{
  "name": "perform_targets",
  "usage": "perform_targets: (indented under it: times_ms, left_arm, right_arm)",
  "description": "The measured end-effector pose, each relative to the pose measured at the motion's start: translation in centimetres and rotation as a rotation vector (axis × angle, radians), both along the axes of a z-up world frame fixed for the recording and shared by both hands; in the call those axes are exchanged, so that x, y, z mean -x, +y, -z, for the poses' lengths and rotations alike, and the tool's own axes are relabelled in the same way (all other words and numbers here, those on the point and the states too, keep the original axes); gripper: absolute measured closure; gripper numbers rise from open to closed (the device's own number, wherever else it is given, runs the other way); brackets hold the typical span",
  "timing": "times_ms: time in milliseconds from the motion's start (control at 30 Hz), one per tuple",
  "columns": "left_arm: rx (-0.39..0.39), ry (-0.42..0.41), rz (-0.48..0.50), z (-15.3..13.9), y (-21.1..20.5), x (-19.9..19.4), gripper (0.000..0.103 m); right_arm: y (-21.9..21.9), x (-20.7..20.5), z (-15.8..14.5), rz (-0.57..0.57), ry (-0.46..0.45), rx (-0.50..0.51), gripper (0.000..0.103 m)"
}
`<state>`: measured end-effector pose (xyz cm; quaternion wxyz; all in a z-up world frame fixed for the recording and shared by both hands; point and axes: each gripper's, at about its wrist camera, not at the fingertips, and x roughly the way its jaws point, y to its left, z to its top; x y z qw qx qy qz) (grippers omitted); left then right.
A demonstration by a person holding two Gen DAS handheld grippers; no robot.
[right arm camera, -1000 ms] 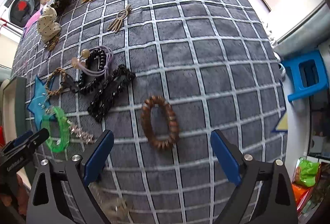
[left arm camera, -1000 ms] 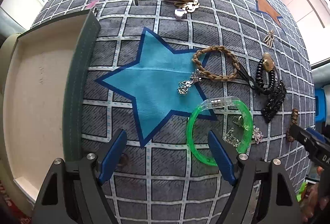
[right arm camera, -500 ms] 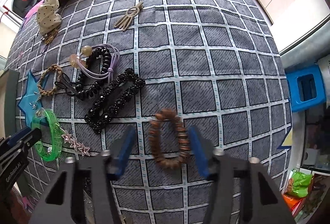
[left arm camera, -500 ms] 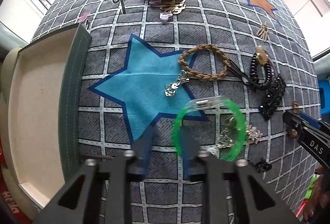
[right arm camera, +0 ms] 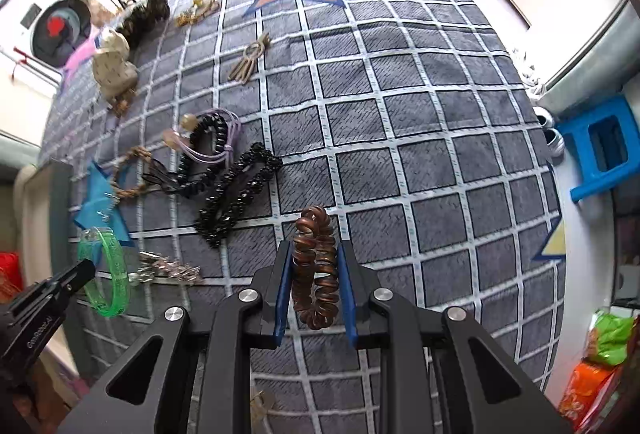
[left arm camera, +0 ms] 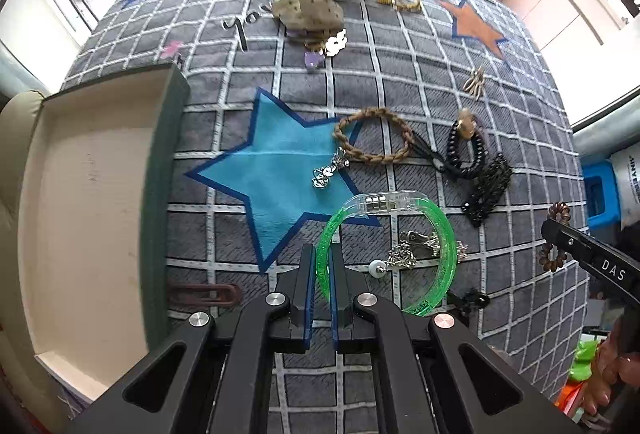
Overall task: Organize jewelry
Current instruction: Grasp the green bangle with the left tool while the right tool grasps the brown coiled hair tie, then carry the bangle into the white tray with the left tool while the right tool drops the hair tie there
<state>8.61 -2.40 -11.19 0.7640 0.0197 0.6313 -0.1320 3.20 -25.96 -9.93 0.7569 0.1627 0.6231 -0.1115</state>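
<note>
Your left tongs [left arm camera: 323, 266] pinch the green bangle [left arm camera: 436, 234] at lower centre, and your right tongs [right arm camera: 314, 270] squeeze the brown coil tie [right arm camera: 314, 266]. The box [left arm camera: 92, 194] at left holds nothing visible yet; most pieces are left scattered.
</note>
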Motion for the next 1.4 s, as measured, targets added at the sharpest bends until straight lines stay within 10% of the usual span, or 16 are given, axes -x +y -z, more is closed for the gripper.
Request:
perform_targets:
  times_ms: [633, 1400]
  left_arm:
    - [0.020, -0.088, -0.091, -5.1, 11.2, 0.4, 0.095]
    - [-0.068, -0.077, -0.381, 1.4, 24.5, -7.3, 0.095]
  right_arm:
    - [10.2, -2.8, -3.9, -0.152, -0.061, -0.050, 0.079]
    - [30.4, -16.3, -0.8, -0.460, -0.075, -0.170, 0.079]
